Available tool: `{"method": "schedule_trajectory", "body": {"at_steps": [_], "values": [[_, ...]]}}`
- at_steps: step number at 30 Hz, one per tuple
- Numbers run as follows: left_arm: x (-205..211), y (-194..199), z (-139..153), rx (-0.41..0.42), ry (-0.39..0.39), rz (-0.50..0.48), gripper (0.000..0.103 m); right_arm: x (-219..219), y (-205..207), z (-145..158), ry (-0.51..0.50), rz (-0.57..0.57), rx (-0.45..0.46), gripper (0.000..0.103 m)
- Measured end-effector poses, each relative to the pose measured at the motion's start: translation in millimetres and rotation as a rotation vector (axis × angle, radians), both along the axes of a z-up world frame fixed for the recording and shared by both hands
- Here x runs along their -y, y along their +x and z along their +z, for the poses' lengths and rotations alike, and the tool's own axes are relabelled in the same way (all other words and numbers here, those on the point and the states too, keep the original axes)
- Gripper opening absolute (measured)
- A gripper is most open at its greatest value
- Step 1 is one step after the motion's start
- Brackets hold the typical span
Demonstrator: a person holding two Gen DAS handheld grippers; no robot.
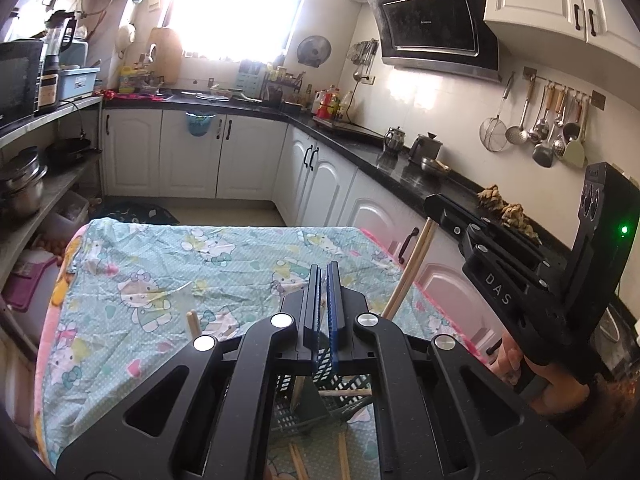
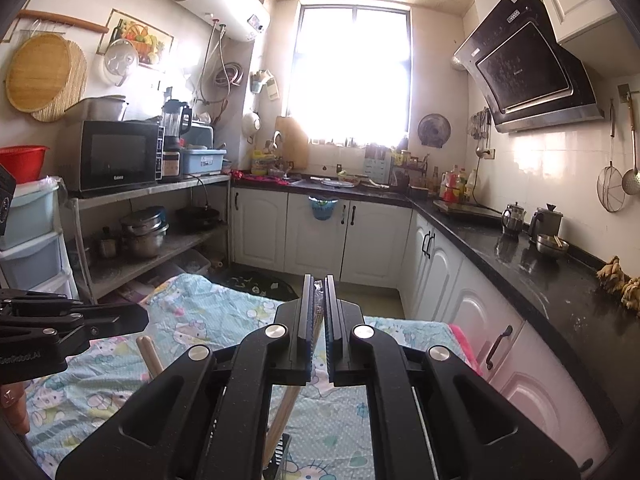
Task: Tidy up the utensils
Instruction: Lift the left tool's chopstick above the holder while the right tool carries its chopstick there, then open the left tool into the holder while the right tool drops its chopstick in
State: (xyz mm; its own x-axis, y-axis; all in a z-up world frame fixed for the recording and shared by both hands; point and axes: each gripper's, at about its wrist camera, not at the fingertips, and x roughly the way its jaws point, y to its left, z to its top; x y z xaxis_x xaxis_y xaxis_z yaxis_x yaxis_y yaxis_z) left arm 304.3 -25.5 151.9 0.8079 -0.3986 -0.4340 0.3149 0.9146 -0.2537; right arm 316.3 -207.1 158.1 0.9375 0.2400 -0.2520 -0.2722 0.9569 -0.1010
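Note:
My left gripper point(image 1: 323, 270) is shut with nothing visible between its fingers, held above a dark slotted utensil basket point(image 1: 320, 394) on the cloth-covered table point(image 1: 180, 264). Wooden chopsticks point(image 1: 340, 393) lie in and below the basket, and one wooden stick end point(image 1: 193, 322) pokes up at its left. My right gripper point(image 2: 318, 280) is shut on a pair of wooden chopsticks point(image 2: 286, 412) that hang down toward the basket's rim point(image 2: 280, 454). In the left wrist view the right gripper's body point(image 1: 520, 264) is at the right, with the chopsticks point(image 1: 408, 272) slanting down from it.
The table carries a pale blue cartoon-print cloth. White cabinets with a black counter point(image 1: 400, 168) run along the back and right. A shelf rack with pots point(image 2: 144, 232) and a microwave point(image 2: 112, 156) stands at the left. Ladles hang on the right wall point(image 1: 544, 124).

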Motion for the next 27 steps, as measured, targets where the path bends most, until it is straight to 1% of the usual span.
{"method": "schedule_trajectory", "body": {"at_steps": [6,12,13,14,18,19,20,22,23,24,25,26,27], "values": [[-0.3,1.7,-14.5,-0.012,0.013,0.016,0.001,-2.8,2.6,-15.6,-0.009,-0.003,-0.032,0.005],[-0.8,1.7,-24.3,-0.022,0.031,0.022,0.001,-7.7,6.3,-31.6,-0.004,0.000,-0.087,0.008],[-1.4,1.7,-25.6,-0.024,0.031,0.023,0.001,-7.8,6.7,-33.3,-0.005,0.000,-0.093,0.011],[-2.1,1.8,-26.5,-0.026,0.029,0.025,0.001,-8.5,6.6,-35.4,-0.006,-0.001,-0.099,0.016],[-8.3,1.0,-31.6,-0.035,0.015,0.036,0.001,-9.7,3.4,-39.5,-0.009,0.006,-0.111,0.026],[-9.5,0.8,-32.4,-0.038,0.012,0.038,0.003,-9.3,2.5,-40.2,-0.007,0.007,-0.115,0.031],[-10.2,0.0,-32.6,-0.039,0.012,0.042,0.004,-9.1,1.7,-40.4,-0.005,0.008,-0.119,0.034],[-11.9,-3.1,-32.0,-0.033,0.017,0.054,0.019,-8.2,-1.2,-40.9,-0.004,0.009,-0.126,0.037],[-12.5,-5.4,-31.0,-0.027,0.018,0.061,0.024,-8.5,-2.7,-41.0,-0.004,0.009,-0.129,0.041],[-13.4,-7.1,-30.3,-0.023,0.016,0.063,0.034,-8.2,-4.0,-41.2,-0.005,0.009,-0.133,0.042],[-14.6,-9.3,-29.1,-0.017,0.013,0.066,0.041,-7.5,-5.7,-41.3,-0.003,0.009,-0.137,0.046],[-16.0,-11.4,-27.7,-0.011,0.011,0.073,0.044,-6.7,-7.1,-41.5,-0.001,0.010,-0.140,0.048],[-17.4,-13.5,-26.6,-0.005,0.010,0.079,0.049,-6.3,-8.3,-41.5,0.002,0.011,-0.144,0.049]]}}
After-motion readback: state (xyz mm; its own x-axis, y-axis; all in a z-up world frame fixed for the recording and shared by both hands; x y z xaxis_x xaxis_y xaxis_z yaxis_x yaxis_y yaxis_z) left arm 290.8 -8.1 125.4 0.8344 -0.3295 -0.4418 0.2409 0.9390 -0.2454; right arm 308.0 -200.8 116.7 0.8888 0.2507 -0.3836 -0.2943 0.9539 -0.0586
